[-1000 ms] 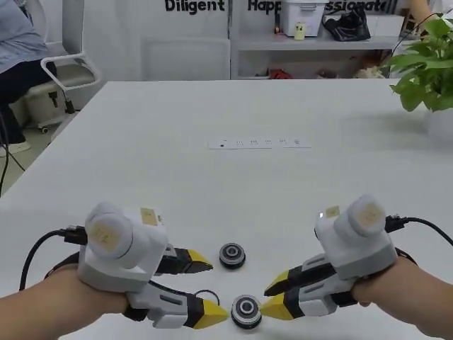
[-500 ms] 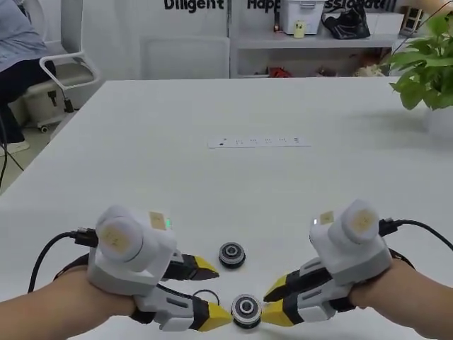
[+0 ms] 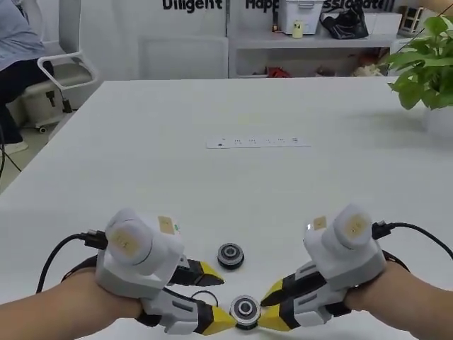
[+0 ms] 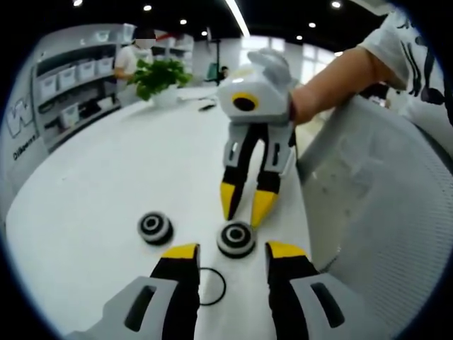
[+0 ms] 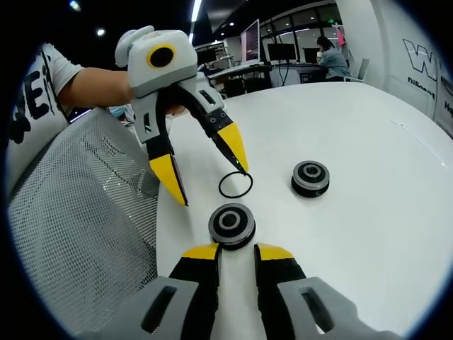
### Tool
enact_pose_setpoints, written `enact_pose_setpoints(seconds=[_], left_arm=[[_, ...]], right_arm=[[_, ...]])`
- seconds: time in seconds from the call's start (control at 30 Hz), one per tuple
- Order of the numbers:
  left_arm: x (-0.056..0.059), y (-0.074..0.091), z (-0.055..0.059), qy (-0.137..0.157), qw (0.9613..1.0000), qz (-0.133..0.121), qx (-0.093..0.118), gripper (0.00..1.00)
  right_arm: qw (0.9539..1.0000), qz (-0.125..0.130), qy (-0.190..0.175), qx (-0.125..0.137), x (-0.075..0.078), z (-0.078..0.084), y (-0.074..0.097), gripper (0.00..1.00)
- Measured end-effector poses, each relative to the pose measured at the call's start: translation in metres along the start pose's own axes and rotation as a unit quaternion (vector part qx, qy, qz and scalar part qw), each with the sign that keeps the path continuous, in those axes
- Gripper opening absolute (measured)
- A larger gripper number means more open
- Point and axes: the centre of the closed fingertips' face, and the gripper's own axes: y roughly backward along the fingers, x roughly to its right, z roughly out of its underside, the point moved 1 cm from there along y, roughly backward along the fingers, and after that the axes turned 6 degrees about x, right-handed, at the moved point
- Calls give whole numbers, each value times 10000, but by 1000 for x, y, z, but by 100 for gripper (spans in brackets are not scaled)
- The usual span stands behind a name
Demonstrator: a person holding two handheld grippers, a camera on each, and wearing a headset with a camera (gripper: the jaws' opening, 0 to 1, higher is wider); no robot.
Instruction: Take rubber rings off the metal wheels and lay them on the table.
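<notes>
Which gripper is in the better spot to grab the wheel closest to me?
Probably the left gripper: its fingers are spread wide, with the near wheel just ahead of the gap. The right gripper has its fingers closer together, tips pointing at the wheel's rim.

White table (image 3: 141, 156): near wheel (image 3: 245, 309), far wheel (image 3: 231, 255), loose rubber ring (image 5: 235, 185), pale strip (image 3: 258, 142)

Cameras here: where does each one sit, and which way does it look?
Head view: on the person's head, looking down at table, forearms, left gripper, right gripper.
Left gripper view: on the left gripper, looking along its jaws at the near wheel.
Right gripper view: on the right gripper, jaws toward that wheel from opposite.
Shared: the wheel.
</notes>
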Motion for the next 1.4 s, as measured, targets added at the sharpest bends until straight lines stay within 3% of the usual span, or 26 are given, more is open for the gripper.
enact_pose_setpoints(seconds=[1.4], left_arm=[[5, -26, 4, -137, 9997, 134, -157, 19]], right_arm=[[9999, -32, 153, 37, -1, -1, -3, 14]])
